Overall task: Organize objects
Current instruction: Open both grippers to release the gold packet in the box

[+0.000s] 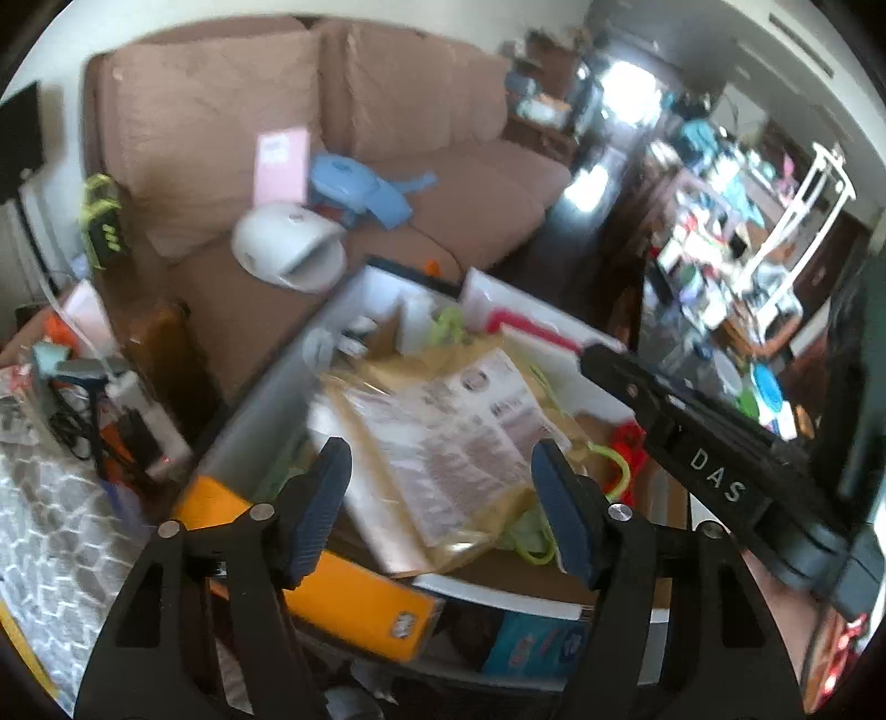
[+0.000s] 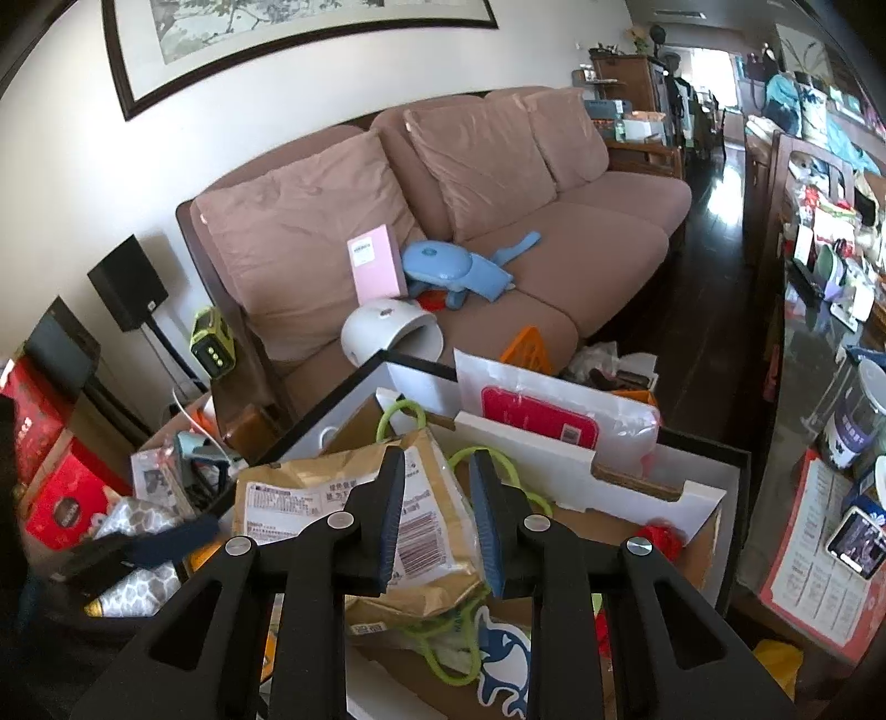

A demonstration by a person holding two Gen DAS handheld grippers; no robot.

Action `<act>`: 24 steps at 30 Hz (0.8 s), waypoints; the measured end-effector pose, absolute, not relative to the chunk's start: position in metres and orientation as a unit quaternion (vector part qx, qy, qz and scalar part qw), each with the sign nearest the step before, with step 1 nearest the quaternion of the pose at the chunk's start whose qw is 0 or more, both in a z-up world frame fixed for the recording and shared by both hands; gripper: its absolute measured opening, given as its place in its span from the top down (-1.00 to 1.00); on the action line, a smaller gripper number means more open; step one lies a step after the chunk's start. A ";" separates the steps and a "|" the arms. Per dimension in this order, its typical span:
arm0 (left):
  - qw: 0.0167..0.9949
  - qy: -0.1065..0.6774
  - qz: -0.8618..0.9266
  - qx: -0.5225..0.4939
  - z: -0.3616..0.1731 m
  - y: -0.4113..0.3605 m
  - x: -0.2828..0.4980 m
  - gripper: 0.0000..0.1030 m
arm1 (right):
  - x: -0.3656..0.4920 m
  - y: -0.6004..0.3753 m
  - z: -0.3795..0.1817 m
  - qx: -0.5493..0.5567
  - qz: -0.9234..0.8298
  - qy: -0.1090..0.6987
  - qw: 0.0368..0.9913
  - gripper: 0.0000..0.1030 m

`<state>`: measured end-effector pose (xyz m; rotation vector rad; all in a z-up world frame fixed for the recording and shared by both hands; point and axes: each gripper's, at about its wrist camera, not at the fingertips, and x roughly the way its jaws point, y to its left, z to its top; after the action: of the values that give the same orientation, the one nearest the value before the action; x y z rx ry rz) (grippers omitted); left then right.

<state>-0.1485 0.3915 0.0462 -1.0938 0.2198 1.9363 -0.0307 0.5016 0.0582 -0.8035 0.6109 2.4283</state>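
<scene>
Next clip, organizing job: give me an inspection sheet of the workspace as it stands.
Surface: white open box packed with items, standing in front of the sofa.
Job's things: tan shipping envelope with printed labels on top; green loops and red-and-white packet beside it.
Clutter: pink box, blue plastic item and white domed device on the sofa.
Grippers: left gripper open above the envelope; right gripper open, nothing held.
Cables: dark cords on the floor, blurred.
Surroundings: framed picture, crowded side table.
</scene>
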 end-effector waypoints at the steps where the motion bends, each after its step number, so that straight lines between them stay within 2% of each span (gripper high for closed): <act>1: 0.433 0.081 0.785 -0.435 0.051 0.385 -0.151 -0.25 | -0.031 0.501 0.058 -0.294 0.894 0.225 0.251 0.51; 6: 0.419 0.048 0.805 -0.418 0.072 0.356 -0.163 -0.26 | -0.039 0.495 0.056 -0.304 0.898 0.217 0.233 0.52; 16: 0.379 0.044 0.836 -0.395 0.087 0.331 -0.162 -0.27 | -0.065 0.476 0.042 -0.338 0.900 0.204 0.185 0.60; 20: 0.364 0.022 0.846 -0.388 0.090 0.310 -0.160 -0.28 | -0.075 0.483 0.020 -0.381 0.879 0.209 0.196 0.61; 24: 0.335 -0.008 0.863 -0.379 0.089 0.280 -0.156 -0.28 | -0.068 0.492 0.012 -0.389 0.866 0.221 0.222 0.72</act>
<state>-0.1559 0.2800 0.0892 -0.9896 -0.0208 2.2506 -0.0683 0.4925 0.0117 -1.0737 0.6106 2.3934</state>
